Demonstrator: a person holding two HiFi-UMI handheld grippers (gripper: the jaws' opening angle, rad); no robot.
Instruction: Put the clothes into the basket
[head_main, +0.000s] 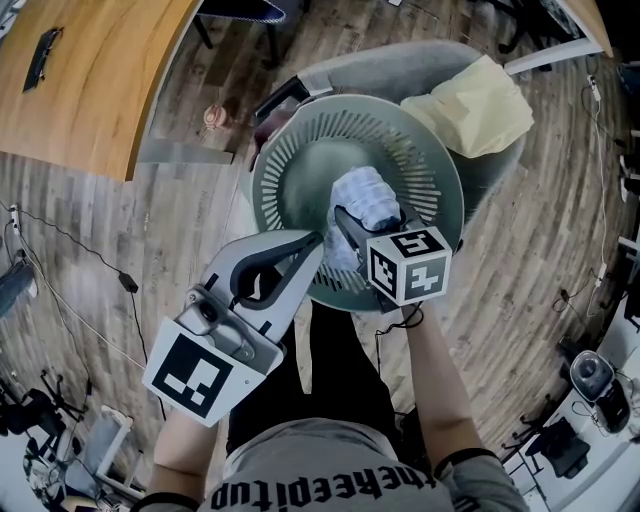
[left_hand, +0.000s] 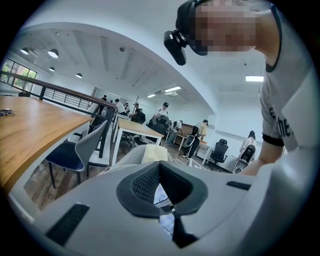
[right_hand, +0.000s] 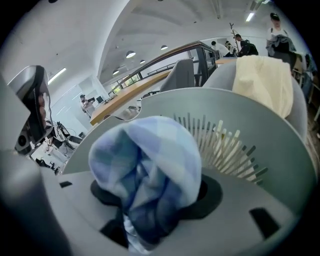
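The round grey-green plastic laundry basket with a slotted wall (head_main: 290, 150) stood on a grey upholstered chair (head_main: 400, 60), straight ahead of the person and well inside reach. Over its hollow, the right gripper (head_main: 352, 225) pointed steeply down, and its jaws were clamped on a bunched blue-and-white checked cloth (head_main: 368, 200). In the right gripper view that cloth (right_hand: 150, 160) bulged up out of the dark pads and filled the space between them, with the basket's slotted wall (right_hand: 260, 125) curving round just behind it. So the checked cloth hung in the grip above the inside of the basket; whether it touched the bottom could not be told. A pale yellow cloth (head_main: 480, 105) lay draped over the chair's back beside the basket's far rim, outside the basket, and showed in the right gripper view too (right_hand: 265, 85). The left gripper (head_main: 318, 240) sat low on the near side, its tips close to the basket's near rim. Its jaws were closed together and carried nothing, and only a sliver of blue showed through the hollow of its pads (left_hand: 165, 192). A curved wooden table (head_main: 90, 70) stood off to the left on the plank floor (head_main: 80, 240).
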